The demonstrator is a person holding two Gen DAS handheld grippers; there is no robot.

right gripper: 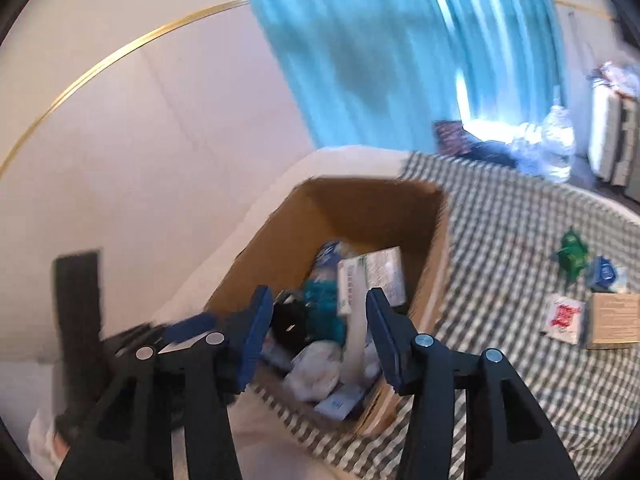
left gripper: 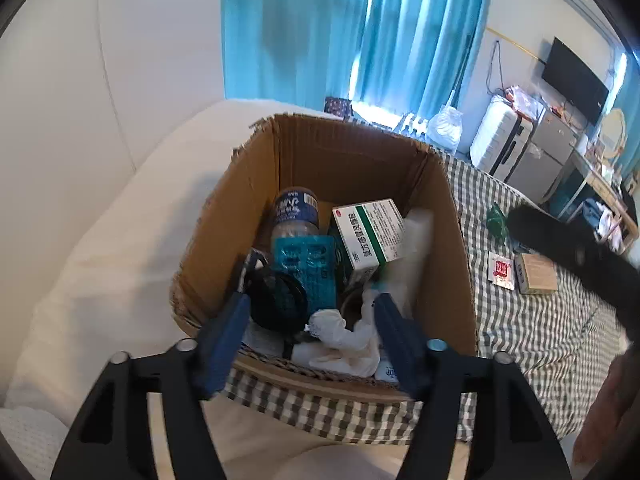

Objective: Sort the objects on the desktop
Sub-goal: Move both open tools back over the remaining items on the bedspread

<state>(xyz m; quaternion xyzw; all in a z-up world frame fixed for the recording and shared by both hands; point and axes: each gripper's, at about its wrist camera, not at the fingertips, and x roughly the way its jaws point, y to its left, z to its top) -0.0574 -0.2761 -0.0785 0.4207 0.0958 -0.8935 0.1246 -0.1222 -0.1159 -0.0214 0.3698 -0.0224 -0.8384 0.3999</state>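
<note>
Both grippers hover spread and empty over the cardboard box (left gripper: 452,240); the right gripper (right gripper: 316,332) (blurred) is nearer the brown carton (right gripper: 614,320) lying rightward on the checked cloth (right gripper: 500,240).

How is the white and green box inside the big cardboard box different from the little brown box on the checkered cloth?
The white and green box leans tilted on other things inside the cardboard box; the brown box lies flat on the checkered cloth. The white and green box carries a green stripe with large lettering; the brown box looks plain tan. Both are small rectangular cartons.
</note>
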